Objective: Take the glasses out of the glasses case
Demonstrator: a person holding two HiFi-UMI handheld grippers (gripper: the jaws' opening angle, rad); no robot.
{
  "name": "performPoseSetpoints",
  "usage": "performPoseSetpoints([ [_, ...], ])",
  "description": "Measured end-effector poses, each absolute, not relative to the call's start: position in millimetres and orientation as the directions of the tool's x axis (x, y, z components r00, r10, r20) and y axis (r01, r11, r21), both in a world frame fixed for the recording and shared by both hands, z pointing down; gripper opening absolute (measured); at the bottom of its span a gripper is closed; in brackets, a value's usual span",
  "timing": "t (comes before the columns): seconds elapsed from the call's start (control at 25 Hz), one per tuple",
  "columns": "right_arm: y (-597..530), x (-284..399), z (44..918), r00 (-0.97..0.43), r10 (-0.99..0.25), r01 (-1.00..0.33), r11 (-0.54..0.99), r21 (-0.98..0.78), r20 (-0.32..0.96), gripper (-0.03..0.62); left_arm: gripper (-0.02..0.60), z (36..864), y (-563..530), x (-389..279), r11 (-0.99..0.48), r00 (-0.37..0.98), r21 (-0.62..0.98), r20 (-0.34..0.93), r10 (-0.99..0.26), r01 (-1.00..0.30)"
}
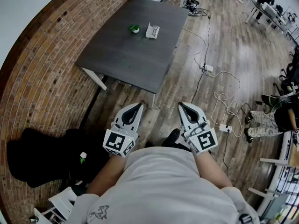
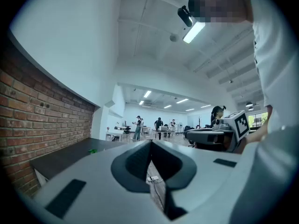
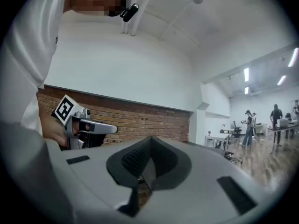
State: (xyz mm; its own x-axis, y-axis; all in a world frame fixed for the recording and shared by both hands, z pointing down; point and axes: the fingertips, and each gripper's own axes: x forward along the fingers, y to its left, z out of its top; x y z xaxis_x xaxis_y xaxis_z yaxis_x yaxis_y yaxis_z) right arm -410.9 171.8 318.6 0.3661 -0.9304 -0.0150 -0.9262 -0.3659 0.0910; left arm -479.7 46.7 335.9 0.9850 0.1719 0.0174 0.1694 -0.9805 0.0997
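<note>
The white glasses case lies on the far part of a dark grey table, with a small green object just to its left. Whether glasses are inside is too small to tell. Both grippers are held close to my body, well short of the table and pointing level toward it. My left gripper is shut with nothing between its jaws. My right gripper is shut and empty too. Each gripper shows side-on in the other's view: the right gripper and the left gripper.
A brick wall runs along the left. Cables and power strips trail over the wooden floor right of the table. A black bag lies on the floor at my left. People sit at desks at the far right.
</note>
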Motion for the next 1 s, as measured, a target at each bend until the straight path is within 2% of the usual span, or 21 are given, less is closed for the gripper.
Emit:
performPoseSetpoints([
  [0.6,187.0,-389.0,327.0,0.346,-0.938,-0.935,-0.345,0.080,-0.012,0.003,0.011,344.3,65.9,-457.5,-0.980,0.983,0.098,0.048,0.176,0.171],
  [1.0,198.3,-329.3,328.8,0.365,-0.931,-0.927,-0.365,0.082,-0.020,0.006,0.011,349.9,69.4,-407.4,-0.979,0.985,0.130,0.049,0.164,0.156],
])
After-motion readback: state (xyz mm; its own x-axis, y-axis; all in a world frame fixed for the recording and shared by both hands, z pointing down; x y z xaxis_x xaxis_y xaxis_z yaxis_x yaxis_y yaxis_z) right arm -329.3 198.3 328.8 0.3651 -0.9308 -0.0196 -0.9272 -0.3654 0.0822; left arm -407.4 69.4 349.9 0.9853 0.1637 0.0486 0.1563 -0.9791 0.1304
